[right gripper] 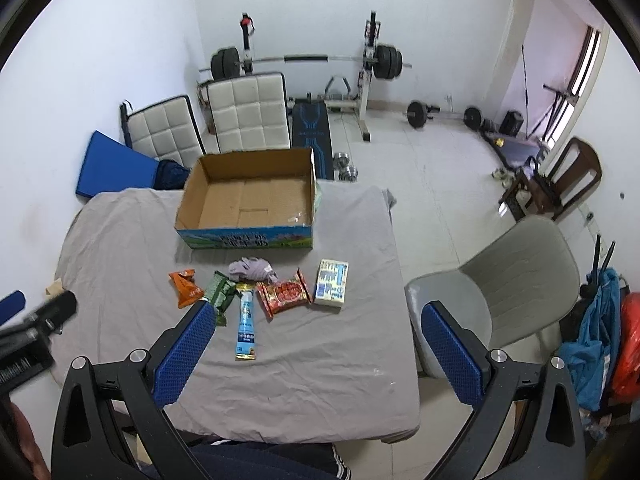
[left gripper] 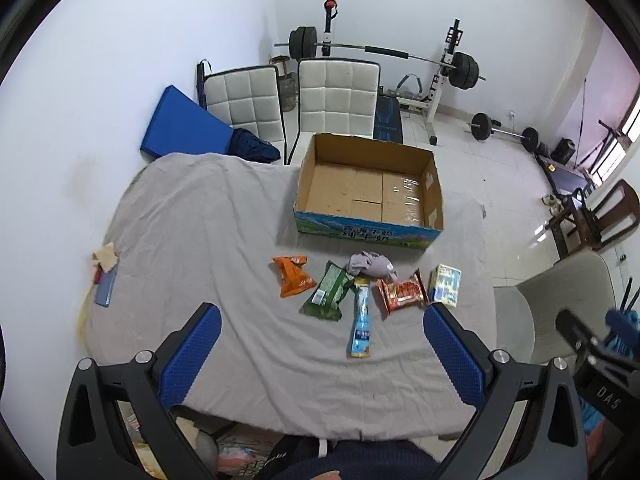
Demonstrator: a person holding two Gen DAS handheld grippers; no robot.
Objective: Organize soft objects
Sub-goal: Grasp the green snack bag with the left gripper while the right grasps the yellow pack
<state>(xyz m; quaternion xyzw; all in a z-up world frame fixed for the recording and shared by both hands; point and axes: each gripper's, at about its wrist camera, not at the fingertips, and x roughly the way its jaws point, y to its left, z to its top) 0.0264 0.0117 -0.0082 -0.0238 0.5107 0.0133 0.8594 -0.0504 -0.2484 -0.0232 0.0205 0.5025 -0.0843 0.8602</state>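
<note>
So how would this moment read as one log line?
left gripper open | right gripper open | cardboard box empty | packets on cloth, none grasped

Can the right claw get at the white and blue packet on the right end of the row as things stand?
Probably yes. The right claw is open and holds nothing, and the white and blue packet lies flat at the row's end, apart from the red packet, with bare cloth before it.

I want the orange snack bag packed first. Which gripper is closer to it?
Left, probably. The orange snack bag lies ahead between the left gripper's open fingers. From the right gripper it sits off to the left, beyond the left finger.
</note>
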